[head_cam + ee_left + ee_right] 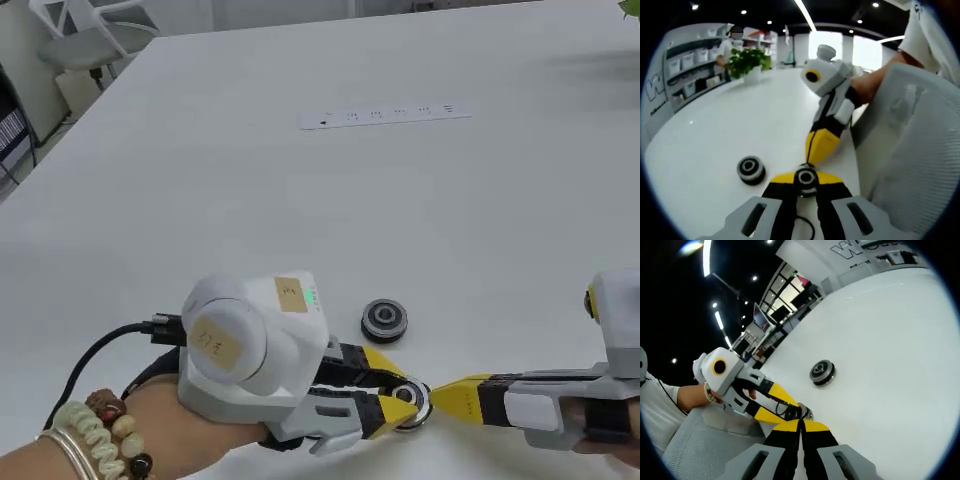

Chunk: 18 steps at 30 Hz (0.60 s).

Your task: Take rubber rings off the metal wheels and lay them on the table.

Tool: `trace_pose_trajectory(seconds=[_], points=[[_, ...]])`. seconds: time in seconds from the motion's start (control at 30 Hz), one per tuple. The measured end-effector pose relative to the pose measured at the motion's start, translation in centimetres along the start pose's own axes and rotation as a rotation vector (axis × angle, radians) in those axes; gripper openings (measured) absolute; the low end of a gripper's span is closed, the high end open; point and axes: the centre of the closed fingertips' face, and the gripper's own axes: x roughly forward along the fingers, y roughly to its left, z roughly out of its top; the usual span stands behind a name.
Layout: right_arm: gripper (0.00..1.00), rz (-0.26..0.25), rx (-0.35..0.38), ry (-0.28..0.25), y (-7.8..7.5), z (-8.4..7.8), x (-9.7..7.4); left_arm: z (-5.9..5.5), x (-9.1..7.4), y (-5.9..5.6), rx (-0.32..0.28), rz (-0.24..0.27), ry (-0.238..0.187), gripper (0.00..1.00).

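Observation:
A small metal wheel [412,399] [806,179] with a dark rubber ring round it is held just above the white table [300,200], near its front edge. My left gripper [404,402] [806,175] is shut on that wheel. My right gripper [438,393] [801,422] comes in from the right, jaws shut, yellow tips against the wheel's rim [806,413]. Whether they pinch the ring is hidden. A second wheel [384,320] [751,169] [822,372], wearing its black ring, lies flat on the table just beyond the grippers.
A white power strip [385,115] lies far back on the table. A white chair [85,40] stands off the far left corner. A potted plant [750,60] sits at the table's far end. A grey chair back [910,150] is close beside the front edge.

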Motion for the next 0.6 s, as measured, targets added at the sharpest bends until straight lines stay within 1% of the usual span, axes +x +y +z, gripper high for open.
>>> trace_pose_trajectory(seconds=[0.13,0.37,0.4,0.43,0.5,0.57,0.6], points=[[0.0,0.004,-0.013,0.01,0.3,0.1,0.0,0.0,0.0,0.0,-0.002,0.001,0.004,0.14],[0.0,0.026,0.01,0.018,0.7,0.2,0.0,0.1,0.2,-0.1,-0.001,0.003,0.013,0.14],[0.0,0.034,0.0,0.018,0.9,0.2,0.1,0.1,0.2,-0.1,0.0,0.003,0.013,0.14],[0.0,0.043,0.008,0.015,1.0,0.2,0.2,0.1,0.2,-0.1,-0.001,0.003,0.012,0.14],[0.0,0.094,0.023,-0.002,1.9,0.6,0.3,0.1,0.2,-0.1,0.0,0.004,0.011,0.14],[0.0,0.098,0.029,0.009,2.2,0.5,0.4,0.2,0.3,-0.2,0.003,0.006,0.01,0.14],[0.0,0.093,0.004,0.009,2.2,0.5,0.4,0.2,0.3,-0.2,0.004,0.006,0.011,0.14]])
